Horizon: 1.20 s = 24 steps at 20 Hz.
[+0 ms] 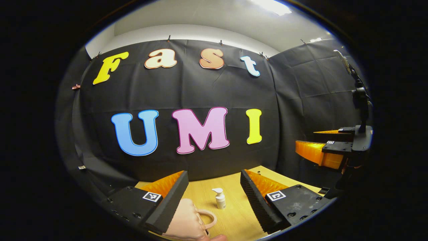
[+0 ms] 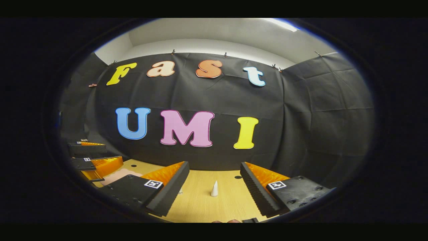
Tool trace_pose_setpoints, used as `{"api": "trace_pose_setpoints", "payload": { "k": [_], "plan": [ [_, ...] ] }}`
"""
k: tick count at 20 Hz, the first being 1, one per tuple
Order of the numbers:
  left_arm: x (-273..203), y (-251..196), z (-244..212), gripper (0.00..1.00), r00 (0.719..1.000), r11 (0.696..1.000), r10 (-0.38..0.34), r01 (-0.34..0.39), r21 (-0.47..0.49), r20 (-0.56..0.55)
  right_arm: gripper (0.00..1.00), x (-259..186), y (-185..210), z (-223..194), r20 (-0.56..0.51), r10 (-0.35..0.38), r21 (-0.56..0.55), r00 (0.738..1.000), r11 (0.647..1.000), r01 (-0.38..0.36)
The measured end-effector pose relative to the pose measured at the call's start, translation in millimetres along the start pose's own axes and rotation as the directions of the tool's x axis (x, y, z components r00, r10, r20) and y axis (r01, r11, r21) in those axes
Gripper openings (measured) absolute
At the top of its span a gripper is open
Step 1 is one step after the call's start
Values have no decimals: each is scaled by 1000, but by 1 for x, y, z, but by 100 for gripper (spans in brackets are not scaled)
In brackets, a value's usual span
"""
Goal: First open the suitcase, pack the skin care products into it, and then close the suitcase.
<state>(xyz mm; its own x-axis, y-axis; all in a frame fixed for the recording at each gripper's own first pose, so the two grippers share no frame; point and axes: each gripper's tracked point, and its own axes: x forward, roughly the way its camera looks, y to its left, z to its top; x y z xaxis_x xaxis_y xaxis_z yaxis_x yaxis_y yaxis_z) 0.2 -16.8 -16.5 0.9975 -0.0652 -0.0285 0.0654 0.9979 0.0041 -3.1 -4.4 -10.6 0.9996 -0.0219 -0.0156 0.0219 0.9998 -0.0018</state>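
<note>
Light wood-grain counter (image 1: pixel 234 214) runs along the foot of the black cloth booth wall (image 1: pixel 187 87); in the right gripper view the same counter (image 2: pixel 207 204) shows a small dark round hole (image 2: pixel 237 177) near its far edge.

Pale pink suitcase with a looped carry handle (image 1: pixel 187 219) lies closed on the counter at the lower edge of the left gripper view, partly behind the near finger on that side. In the right gripper view a pink patch of it (image 2: pixel 117 176) shows at far left, just beside the other gripper.

Left gripper (image 1: pixel 214 201): released, fingers spread wide, nothing between them in contact. Seen from the right gripper view it (image 2: pixel 93 160) hangs over the counter's left end.

Right gripper (image 2: pixel 214 192): likewise released, fingers wide apart and touching nothing. In the left gripper view it (image 1: pixel 321 147) is held off the counter at far right, a dark stalk-like mount rising above it.

Small white pump bottle (image 1: pixel 219 198) stands upright on the counter, between the left gripper's fingers but farther off, just beside the suitcase handle.

Small white cone-shaped item (image 2: pixel 214 189) stands upright on the counter, ahead of the right gripper and apart from both fingers. What it is cannot be told.
</note>
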Motion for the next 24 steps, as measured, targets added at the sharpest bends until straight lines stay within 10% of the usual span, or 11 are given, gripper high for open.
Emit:
{"api": "trace_pose_setpoints", "payload": {
  "k": [7,10,14,21,24],
  "plan": [
    [25,-10,-70,99,982,993,-42,20,-116,-182,95,3,2,-2,7,15,12,1000,1000,-15],
    [49,-19,-125,99,927,976,-69,-14,-218,-368,95,8,-7,-10,-3,34,31,999,999,-34],
    [87,-28,-196,96,819,965,-60,-98,-243,-571,97,22,-39,-23,-10,42,56,999,998,-42],
    [115,-15,-309,97,490,888,-5,-399,-229,-872,98,68,-125,-80,-115,52,152,992,988,-34],
    [121,10,-333,96,436,890,113,-444,-104,-893,97,81,-165,-110,-195,44,200,980,980,-4]
  ]
}}
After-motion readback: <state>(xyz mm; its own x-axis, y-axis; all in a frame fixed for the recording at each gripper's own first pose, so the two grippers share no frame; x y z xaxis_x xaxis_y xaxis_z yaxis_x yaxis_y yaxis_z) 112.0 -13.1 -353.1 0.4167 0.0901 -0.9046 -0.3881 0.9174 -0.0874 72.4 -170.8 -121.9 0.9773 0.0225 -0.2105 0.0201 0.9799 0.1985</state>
